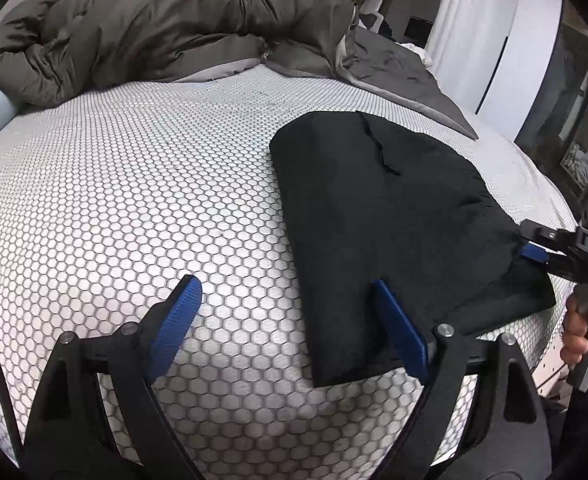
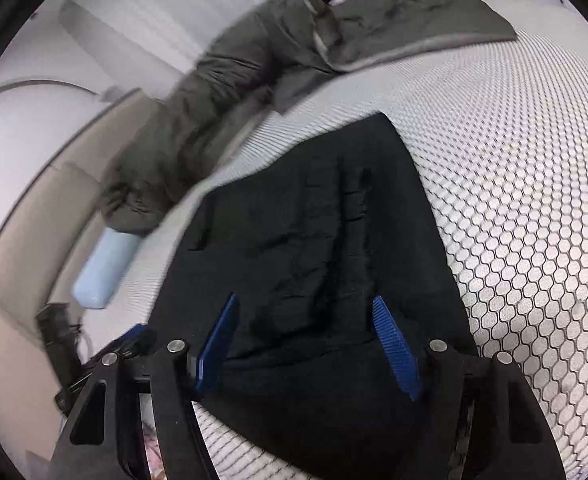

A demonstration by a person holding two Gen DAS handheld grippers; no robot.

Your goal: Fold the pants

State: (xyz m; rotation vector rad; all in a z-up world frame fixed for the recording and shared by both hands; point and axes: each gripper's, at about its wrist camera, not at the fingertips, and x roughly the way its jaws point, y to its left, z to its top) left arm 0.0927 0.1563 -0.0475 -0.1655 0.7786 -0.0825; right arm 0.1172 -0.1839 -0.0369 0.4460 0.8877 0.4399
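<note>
Pants [image 1: 394, 216]: black, folded — flat on the honeycomb-patterned mattress [image 1: 133, 200], near its edge.
Left gripper [image 1: 281, 300]: fingers spread wide, one over the pants.
Right gripper [image 2: 306, 312]: fingers wide — above the pants.
Duvet [image 1: 165, 20]: bunched behind.

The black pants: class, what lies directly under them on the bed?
Around the pants only the honeycomb-patterned mattress shows, so they lie on it. Anything beneath the cloth itself is covered and cannot be seen.
</note>
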